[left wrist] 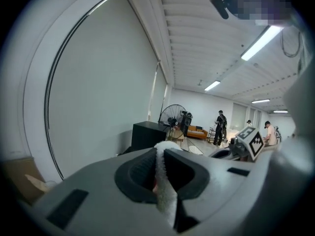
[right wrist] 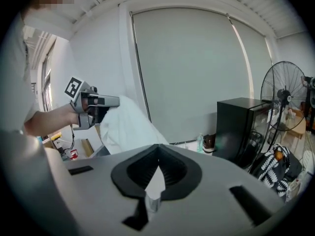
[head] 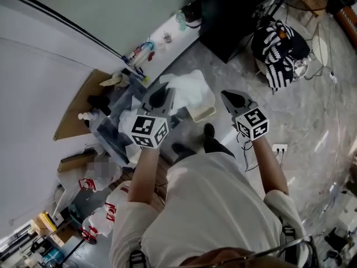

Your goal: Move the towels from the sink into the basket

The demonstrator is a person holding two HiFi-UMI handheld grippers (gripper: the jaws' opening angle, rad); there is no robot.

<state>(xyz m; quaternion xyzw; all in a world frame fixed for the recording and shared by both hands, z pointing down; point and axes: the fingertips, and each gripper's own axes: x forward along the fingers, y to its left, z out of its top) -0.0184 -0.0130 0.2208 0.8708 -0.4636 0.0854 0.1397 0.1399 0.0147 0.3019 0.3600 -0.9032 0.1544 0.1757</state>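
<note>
Left gripper (left wrist: pixel 160 178) jaws are clamped on a thin fold of the white towel (head: pixel 188 85); the cloth stands up between the tips. Right gripper (right wrist: pixel 156 178) jaws are closed too, with a white sliver pinched between them. It looks like another corner of the same towel, since the cloth runs straight from the left gripper down to the right tips. The towel is in the air, bunched between the two grippers, above and partly hiding what looks like the cream basket (head: pixel 202 113) on the floor. It is clear of the cluttered worktop (head: pixel 106 128) at left. The sink can't be picked out in that clutter.

Risks from here:
- Both grips are edge pinches only, so a quick swing or a tug between the hands could pull a corner free.
- Most of the cloth hangs loose. If it is let go off-centre, it drapes over the basket rim or lands on the floor beside it.
- The towel blocks the head view of the basket, so the drop is aimed half blind.
- If one side is released first, the towel swings on the other grip and may drag back toward the worktop clutter.
</note>
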